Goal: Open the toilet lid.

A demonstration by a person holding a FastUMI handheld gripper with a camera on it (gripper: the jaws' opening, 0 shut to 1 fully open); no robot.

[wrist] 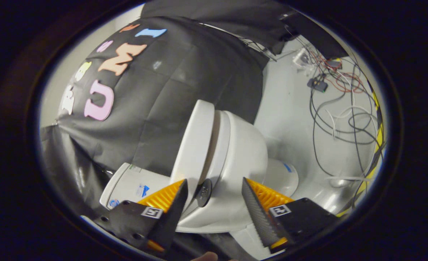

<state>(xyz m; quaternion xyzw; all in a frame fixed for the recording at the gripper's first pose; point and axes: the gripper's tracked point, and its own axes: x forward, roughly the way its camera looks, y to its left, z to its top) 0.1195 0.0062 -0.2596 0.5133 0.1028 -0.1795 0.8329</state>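
Observation:
The view is rolled sideways, so the white toilet [242,156] appears lying over. Its lid [194,145] is the flat slab nearest the black cloth wall, resting over the seat [221,145] with a narrow dark gap between them. A dark round part [203,192] sits at the hinge end, close to the tank [134,185]. My gripper [214,181] is open. Its two fingers stand on either side of the toilet's hinge end, and I cannot tell whether they touch it. One finger [170,203] overlaps the lid's edge and the other [261,206] lies against the bowl side.
The black cloth wall [156,94] hangs behind the lid side. Loose cables and small electronics [344,101] lie on the white floor [290,108] beyond the toilet's base [282,177]. A yellow-and-black strip [378,134] runs along the floor's far edge. A person's fingertip [206,256] shows beneath the gripper.

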